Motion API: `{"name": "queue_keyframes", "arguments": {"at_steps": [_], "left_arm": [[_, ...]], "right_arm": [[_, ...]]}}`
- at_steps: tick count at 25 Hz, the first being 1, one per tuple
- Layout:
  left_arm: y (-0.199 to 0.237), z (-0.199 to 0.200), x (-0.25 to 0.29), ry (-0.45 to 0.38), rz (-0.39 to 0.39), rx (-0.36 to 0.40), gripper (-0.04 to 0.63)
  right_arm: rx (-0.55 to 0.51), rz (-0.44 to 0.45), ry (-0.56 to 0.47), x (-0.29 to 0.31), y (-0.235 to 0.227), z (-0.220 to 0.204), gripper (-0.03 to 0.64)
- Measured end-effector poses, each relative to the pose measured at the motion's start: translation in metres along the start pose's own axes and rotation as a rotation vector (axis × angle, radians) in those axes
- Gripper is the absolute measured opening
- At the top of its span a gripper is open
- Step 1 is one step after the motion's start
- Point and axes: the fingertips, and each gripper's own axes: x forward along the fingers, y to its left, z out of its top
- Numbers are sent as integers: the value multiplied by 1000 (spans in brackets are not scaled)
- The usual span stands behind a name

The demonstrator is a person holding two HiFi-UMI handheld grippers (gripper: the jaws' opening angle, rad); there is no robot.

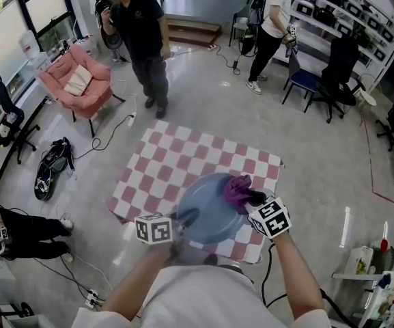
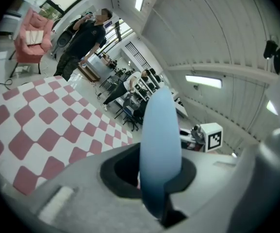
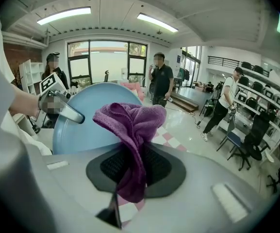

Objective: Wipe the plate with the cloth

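Lower centre of frame, left claw (image 1: 187, 218) pinches plate (image 1: 214, 207) rim, right claw (image 1: 254, 197) grips cloth (image 1: 236, 190); I'd press flat, slow circles w/ plate steady.

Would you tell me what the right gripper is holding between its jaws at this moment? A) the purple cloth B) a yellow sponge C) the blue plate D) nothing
A: the right gripper is shut on the purple cloth, while the left gripper clamps the rim of the blue plate.
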Motion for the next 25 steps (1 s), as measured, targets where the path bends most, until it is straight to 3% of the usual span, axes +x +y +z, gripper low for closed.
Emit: {"name": "queue_keyframes", "arguments": {"at_steps": [7, 14, 25], "left_arm": [[21, 22, -17, -14, 15, 2, 49], [41, 46, -32, -65, 24, -25, 49], [61, 78, -43, -120, 42, -3, 51]], "right_arm": [[-3, -28, 58, 19, 14, 1, 77], [8, 9, 98, 42, 44, -4, 77], [25, 163, 117, 73, 108, 7, 77]]}}
